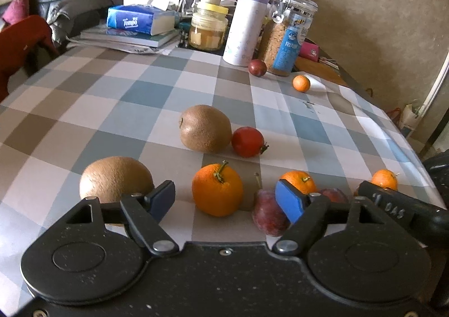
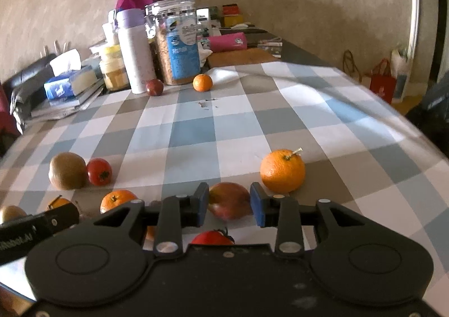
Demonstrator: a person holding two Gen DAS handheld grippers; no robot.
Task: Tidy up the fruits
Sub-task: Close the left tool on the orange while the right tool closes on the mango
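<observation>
Fruit lies on a checked tablecloth [image 1: 112, 98]. In the left wrist view, my left gripper [image 1: 226, 200] is open around an orange [image 1: 217, 190], with a kiwi [image 1: 115, 178] left of it and a plum [image 1: 269, 213] at the right finger. A second kiwi [image 1: 204, 129] and a tomato [image 1: 247, 141] lie further ahead. In the right wrist view, my right gripper [image 2: 230, 204] has its blue pads on either side of a reddish plum [image 2: 228, 200]; contact is unclear. An orange [image 2: 282, 171] sits just right of it, and a tomato [image 2: 212, 237] lies under the gripper.
At the back stand a white bottle [image 1: 247, 22], a clear grain jar [image 1: 289, 33], a yellow-lidded jar [image 1: 209, 26], a tissue pack [image 1: 140, 19] on books. A dark plum [image 1: 257, 67] and small orange [image 1: 301, 83] lie near them. The table edge drops off at right [image 2: 421, 131].
</observation>
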